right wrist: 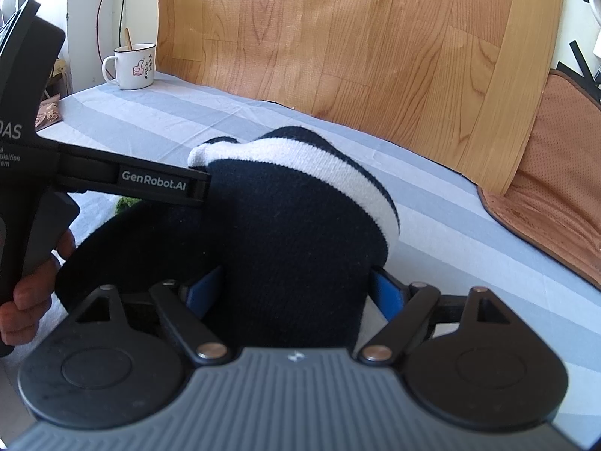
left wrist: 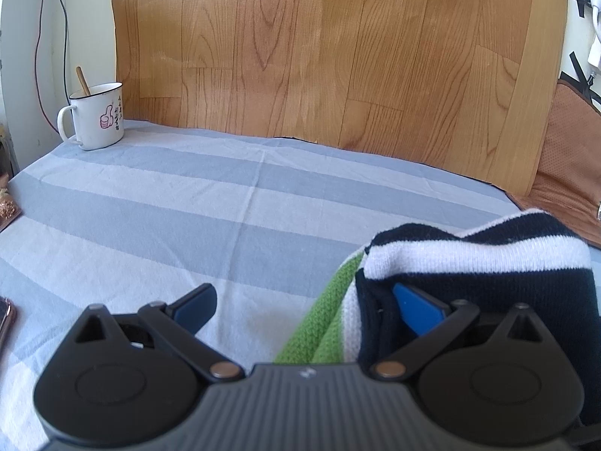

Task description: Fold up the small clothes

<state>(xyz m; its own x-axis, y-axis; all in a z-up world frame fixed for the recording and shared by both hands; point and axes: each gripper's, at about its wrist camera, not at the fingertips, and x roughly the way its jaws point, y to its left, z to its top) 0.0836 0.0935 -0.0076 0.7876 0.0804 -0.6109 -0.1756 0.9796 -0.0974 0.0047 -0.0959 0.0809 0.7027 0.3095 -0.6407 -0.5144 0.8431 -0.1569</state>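
Note:
A knitted garment [left wrist: 469,259] in navy and white stripes with a green part lies bunched on the striped sheet [left wrist: 150,206]. My left gripper [left wrist: 306,310] stands open. Its right finger [left wrist: 417,312] is tucked under a fold of the knit, and its left finger rests over bare sheet. In the right wrist view the garment [right wrist: 300,225] rises as a navy hump with a white band. My right gripper [right wrist: 295,293] is open wide, and the navy cloth fills the gap between its blue pads. The left gripper's finger [right wrist: 157,184] pokes into the hump from the left.
A white enamel mug [left wrist: 99,116] with a stick in it stands at the far left corner. A wood-pattern board [left wrist: 338,56] leans behind the sheet. A brown mat [right wrist: 556,173] lies at the right. A phone edge [left wrist: 5,319] shows at the left. A hand [right wrist: 26,300] holds the left gripper.

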